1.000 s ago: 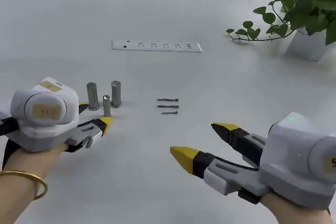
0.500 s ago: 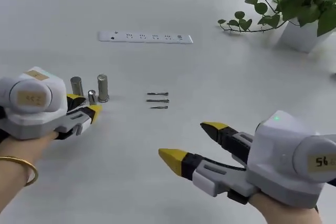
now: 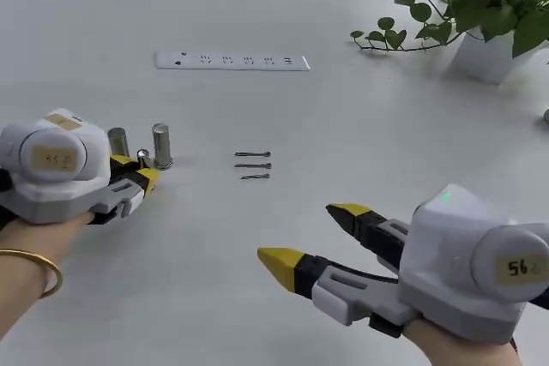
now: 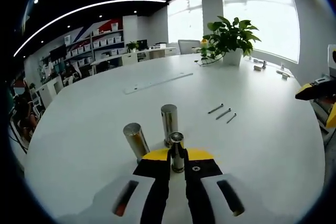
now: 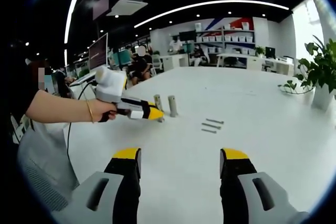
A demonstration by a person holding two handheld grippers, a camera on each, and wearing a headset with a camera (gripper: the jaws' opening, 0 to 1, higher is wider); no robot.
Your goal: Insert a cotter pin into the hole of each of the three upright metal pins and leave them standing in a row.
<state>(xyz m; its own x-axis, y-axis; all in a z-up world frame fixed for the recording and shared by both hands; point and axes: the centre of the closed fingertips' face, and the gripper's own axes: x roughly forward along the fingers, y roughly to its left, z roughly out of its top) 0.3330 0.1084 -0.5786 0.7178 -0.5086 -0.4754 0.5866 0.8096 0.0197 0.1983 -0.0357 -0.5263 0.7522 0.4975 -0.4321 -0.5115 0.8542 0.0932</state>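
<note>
Two tall metal pins (image 3: 118, 141) (image 3: 161, 145) stand upright on the white table (image 3: 283, 109). A shorter metal pin (image 3: 143, 159) stands just in front of them. My left gripper (image 3: 141, 179) is shut on this short pin (image 4: 177, 151), which rises between its yellow-tipped jaws, with the tall pins (image 4: 136, 140) (image 4: 169, 124) right behind. Three cotter pins (image 3: 253, 165) lie side by side to the right of the metal pins. My right gripper (image 3: 313, 235) hovers open and holds nothing near the front of the table; its own view looks towards the cotter pins (image 5: 212, 125) and the left gripper (image 5: 142, 113).
A white power strip (image 3: 232, 61) lies further back on the table. A potted plant (image 3: 489, 6) stands at the far right, with a vine trailing onto the tabletop. A person's hand with a gold bangle (image 3: 34, 267) holds the left gripper.
The head camera has shifted. My left gripper has moved in around the short pin, which now sits between its jaws. The right gripper has stayed open and nearly still.
</note>
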